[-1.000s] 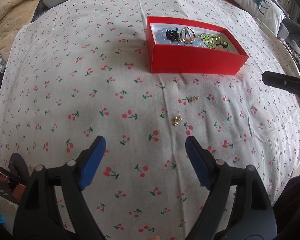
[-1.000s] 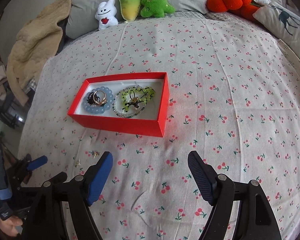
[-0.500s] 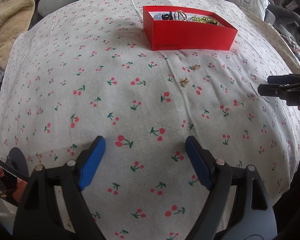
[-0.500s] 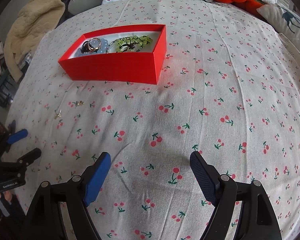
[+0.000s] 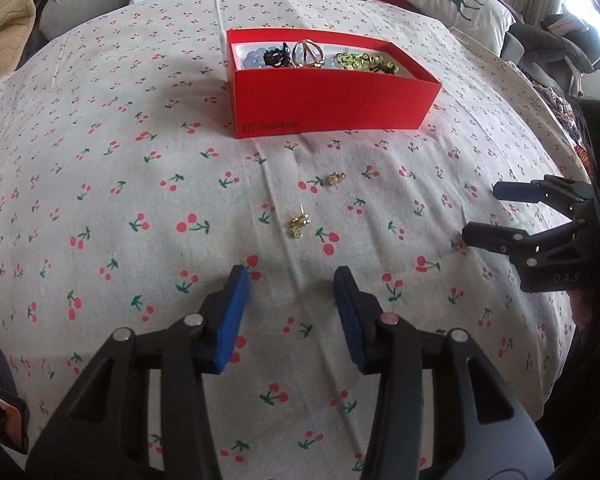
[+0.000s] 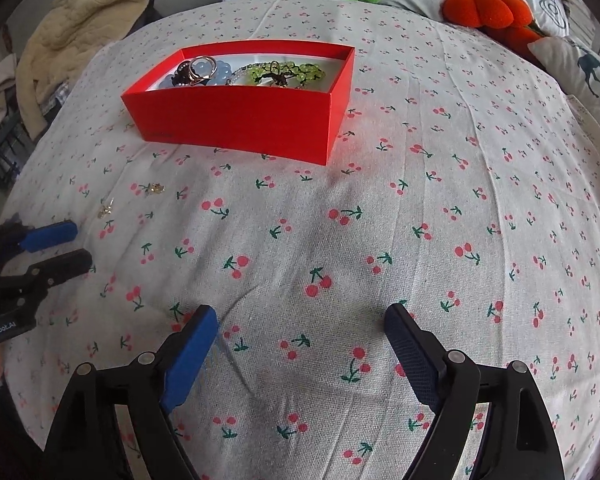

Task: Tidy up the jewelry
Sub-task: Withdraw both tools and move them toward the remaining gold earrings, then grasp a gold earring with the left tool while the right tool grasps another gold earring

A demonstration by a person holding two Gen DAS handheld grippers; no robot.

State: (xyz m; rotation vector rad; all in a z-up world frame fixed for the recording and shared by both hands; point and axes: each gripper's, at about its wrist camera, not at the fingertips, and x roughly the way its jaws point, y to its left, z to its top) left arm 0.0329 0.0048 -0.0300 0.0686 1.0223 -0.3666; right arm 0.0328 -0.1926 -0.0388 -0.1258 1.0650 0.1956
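The nearer gold earring (image 5: 299, 225) looks tiny, light and slippery on the soft bed (image 5: 100, 200); the left gripper (image 5: 290, 280), fingers apart, should pinch its body; the right gripper (image 6: 300, 320) is spread too.

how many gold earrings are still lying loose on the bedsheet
2. One earring lies just ahead of the left tool; the other earring lies farther on, nearer the red box. More may be hidden inside the box.

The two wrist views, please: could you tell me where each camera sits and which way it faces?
Left wrist: behind the left gripper, low over the cherry-print bedsheet, facing two small gold earrings and the red cardboard box; right gripper at right.
Right wrist: behind the right gripper, facing the box; left gripper at left.
Shared: box, earrings, sheet.
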